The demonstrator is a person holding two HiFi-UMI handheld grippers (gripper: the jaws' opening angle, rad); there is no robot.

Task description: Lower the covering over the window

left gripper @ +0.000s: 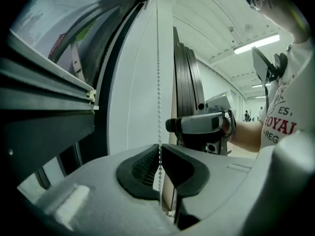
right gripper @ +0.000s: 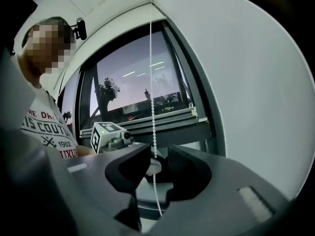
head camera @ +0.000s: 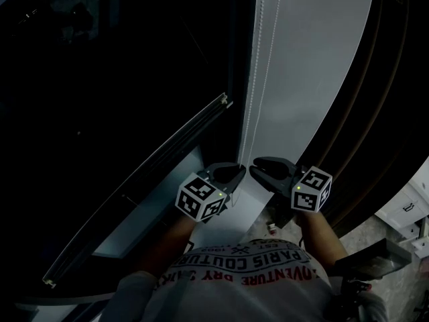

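The left tool (head camera: 238,173) is pinched shut on the bead chain (left gripper: 158,82). The chain hangs down the right edge of the window (right gripper: 123,77). The right tool (head camera: 258,168) sits just beside the left one with its jaws apart. The chain runs between them, but they do not squeeze it. I cannot see the blind. The glass looks bare, so I think the blind is up high.

Here is what could go wrong. Only the left tool holds the chain, so if its grip is weak, the beads can slip through when it pulls. If the right tool shuts a bit to one side, it misses the thin chain. The tools are very close, so they can bump. A pull on the wrong strand would lift the blind and not drop it. A hard tug to the side could hurt the chain.

I count two tools, one chain with two strands, one window, one rail (right gripper: 162,124) across it, and one person (head camera: 248,280).
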